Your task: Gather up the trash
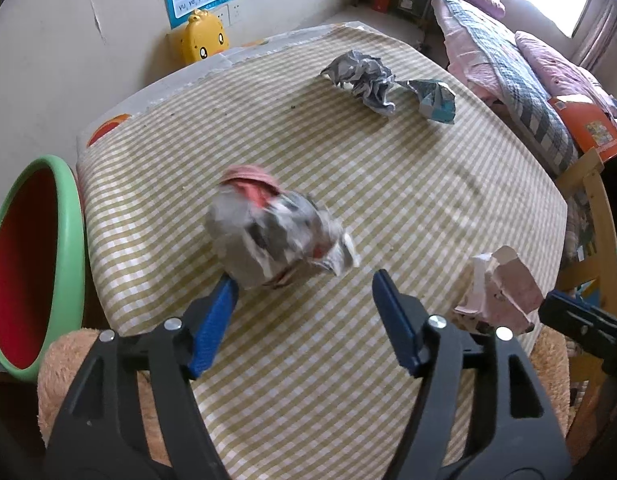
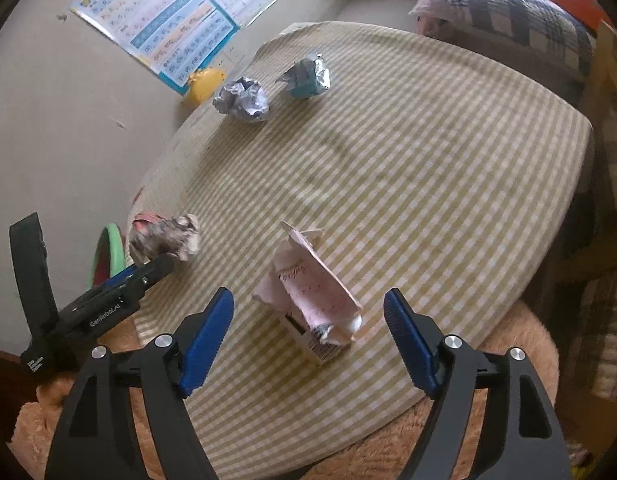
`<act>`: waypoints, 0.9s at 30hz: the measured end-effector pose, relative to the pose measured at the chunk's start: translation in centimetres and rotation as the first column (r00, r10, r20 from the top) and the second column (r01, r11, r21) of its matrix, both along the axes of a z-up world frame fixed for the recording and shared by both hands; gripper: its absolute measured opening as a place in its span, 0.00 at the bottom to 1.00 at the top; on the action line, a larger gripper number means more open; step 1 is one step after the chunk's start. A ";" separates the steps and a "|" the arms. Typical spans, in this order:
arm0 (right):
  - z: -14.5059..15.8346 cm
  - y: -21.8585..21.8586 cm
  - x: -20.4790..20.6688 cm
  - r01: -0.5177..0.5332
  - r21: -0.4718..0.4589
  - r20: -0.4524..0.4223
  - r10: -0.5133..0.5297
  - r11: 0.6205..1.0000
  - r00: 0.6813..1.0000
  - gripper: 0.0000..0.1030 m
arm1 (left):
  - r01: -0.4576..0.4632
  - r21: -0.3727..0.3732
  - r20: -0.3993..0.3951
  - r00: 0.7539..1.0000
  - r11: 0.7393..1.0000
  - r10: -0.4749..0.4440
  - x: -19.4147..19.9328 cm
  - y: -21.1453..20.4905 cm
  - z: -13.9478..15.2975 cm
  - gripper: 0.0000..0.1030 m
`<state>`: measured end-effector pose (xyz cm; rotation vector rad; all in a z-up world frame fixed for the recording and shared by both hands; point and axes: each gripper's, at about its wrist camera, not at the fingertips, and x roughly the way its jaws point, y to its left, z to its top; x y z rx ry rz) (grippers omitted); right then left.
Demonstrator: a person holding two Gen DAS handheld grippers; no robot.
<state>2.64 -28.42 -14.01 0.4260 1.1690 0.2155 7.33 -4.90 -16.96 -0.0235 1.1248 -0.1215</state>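
A crumpled grey and red paper ball (image 1: 276, 232) lies on the checked tablecloth (image 1: 348, 180) just ahead of my open left gripper (image 1: 304, 280); its left fingertip (image 1: 224, 292) touches or nearly touches the ball. The ball looks blurred. It also shows in the right wrist view (image 2: 164, 238). A torn pink carton (image 2: 312, 296) lies between the fingers of my open right gripper (image 2: 308, 304); it also shows in the left wrist view (image 1: 500, 288). A crumpled grey paper (image 1: 360, 76) and a crushed teal carton (image 1: 434, 100) lie at the far side.
A green basin with a red inside (image 1: 32, 264) stands left of the table, below its edge. A yellow duck box (image 1: 198, 38) sits by the wall. A bed with bedding (image 1: 508, 48) and a wooden chair (image 1: 588, 208) are to the right. A plush cushion (image 2: 468, 412) lies under the near edge.
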 end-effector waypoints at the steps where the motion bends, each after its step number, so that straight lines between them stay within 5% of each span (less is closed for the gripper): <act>1: -0.1 0.3 0.3 -0.010 -0.010 0.000 0.010 1.000 1.000 0.72 | -0.006 -0.004 0.001 1.000 1.000 0.006 0.1 0.1 0.1 0.64; 6: -1.4 2.6 1.4 -0.083 -0.118 -0.007 0.083 0.990 0.997 0.71 | -0.021 -0.018 0.024 0.999 1.000 0.021 0.5 0.4 1.1 0.65; 10: -2.9 3.6 1.1 -0.117 -0.125 -0.036 0.114 0.985 0.993 0.33 | -0.036 -0.013 0.021 0.999 0.999 0.036 0.3 0.8 1.0 0.66; 27: -0.5 1.3 -1.5 -0.020 -0.018 0.051 0.021 1.000 0.998 0.28 | -0.047 -0.018 0.030 0.998 0.999 0.047 0.4 0.9 1.3 0.69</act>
